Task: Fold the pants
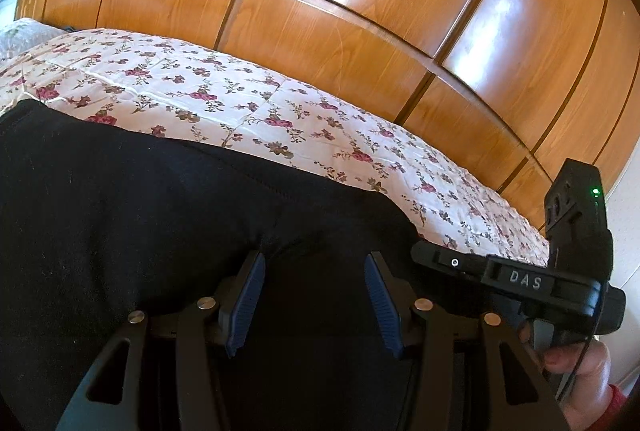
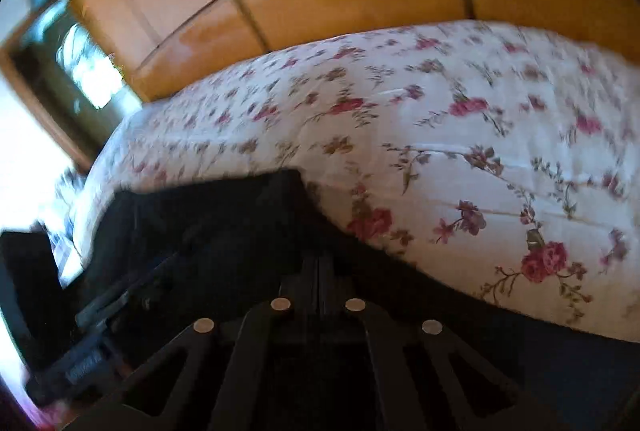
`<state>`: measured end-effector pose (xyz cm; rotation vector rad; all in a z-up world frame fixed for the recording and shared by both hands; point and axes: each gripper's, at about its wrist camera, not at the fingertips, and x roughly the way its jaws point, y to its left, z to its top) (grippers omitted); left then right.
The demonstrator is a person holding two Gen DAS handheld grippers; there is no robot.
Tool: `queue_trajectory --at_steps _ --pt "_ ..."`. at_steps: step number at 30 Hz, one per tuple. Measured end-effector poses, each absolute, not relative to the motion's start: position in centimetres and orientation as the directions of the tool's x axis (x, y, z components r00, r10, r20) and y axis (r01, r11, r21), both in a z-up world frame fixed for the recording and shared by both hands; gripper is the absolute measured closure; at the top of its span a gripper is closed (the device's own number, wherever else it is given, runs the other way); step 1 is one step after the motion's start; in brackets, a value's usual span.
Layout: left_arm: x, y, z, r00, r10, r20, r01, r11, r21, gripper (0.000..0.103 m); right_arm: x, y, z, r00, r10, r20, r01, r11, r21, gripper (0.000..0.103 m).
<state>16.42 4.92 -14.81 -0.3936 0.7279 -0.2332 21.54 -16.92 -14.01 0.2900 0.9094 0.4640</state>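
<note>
Lying on the floral bed [image 1: 280,99], black pants [image 1: 140,199]; left hand-held gripper [image 1: 314,305] spread above them, right hand-held gripper [image 2: 319,271] clamped closed, fabric grip unclear.

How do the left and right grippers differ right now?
The left gripper stands open, its blue pads apart over the black pants; the right gripper is shut, fingers pressed together. The left view is sharp, the right view blurred. Whether the right gripper pinches cloth cannot be told. Both point down at the pants on the floral bedspread.
</note>
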Motion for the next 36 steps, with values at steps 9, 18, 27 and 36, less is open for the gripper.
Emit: queue_trajectory --at_steps 9,18,27,36 --pt "16.5 4.9 -14.8 0.726 -0.339 -0.598 0.073 0.903 -0.424 0.051 15.7 -20.2 -11.8 0.617 0.549 -0.563 -0.241 0.813 0.529 0.080" --pt "16.5 4.6 -14.6 0.722 -0.327 -0.610 0.072 0.912 -0.403 0.049 4.7 -30.3 -11.7 0.709 0.447 -0.546 -0.109 0.834 0.541 0.056" --pt "16.3 3.5 -14.3 0.711 -0.293 -0.639 0.082 0.937 -0.339 0.044 -6.6 -44.3 -11.5 0.835 0.186 -0.517 0.208 0.764 0.611 0.052" --pt "15.2 1.6 -13.9 0.704 -0.208 -0.679 0.094 0.975 -0.201 0.034 -11.8 -53.4 -13.0 0.850 -0.048 -0.525 0.448 0.590 0.672 0.041"
